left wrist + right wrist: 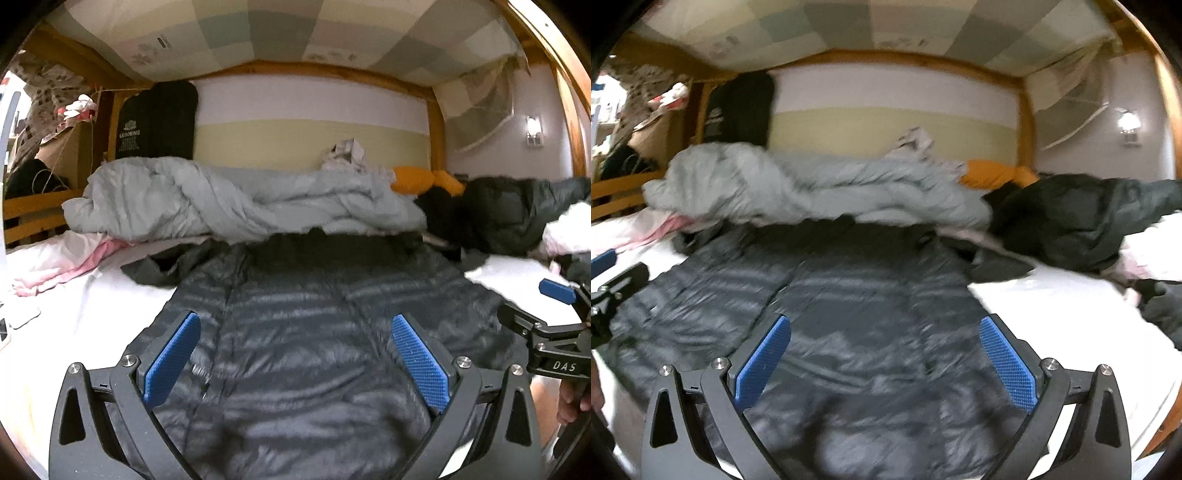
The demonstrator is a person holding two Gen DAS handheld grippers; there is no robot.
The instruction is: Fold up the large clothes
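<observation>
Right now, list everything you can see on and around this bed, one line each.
Puffer jacket: one, dark grey, spread flat on the sheet
Duvet: one, pale grey, bunched behind the jacket
White sheet: one, covering the bed
Pink cloth: one, far left
Orange item: one, behind the duvet
Dark garment: one, heaped at right
Wall lamp: one, lit
Left gripper: fingers open, blue pads
Right gripper: fingers open, blue pads

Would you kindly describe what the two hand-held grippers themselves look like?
Each hand-held gripper, left and right, has a black angular frame with triangular cut-outs, silver round bolts, and two blue pads with a fine knurled texture. The right one's side reads "DAS" in white.
</observation>
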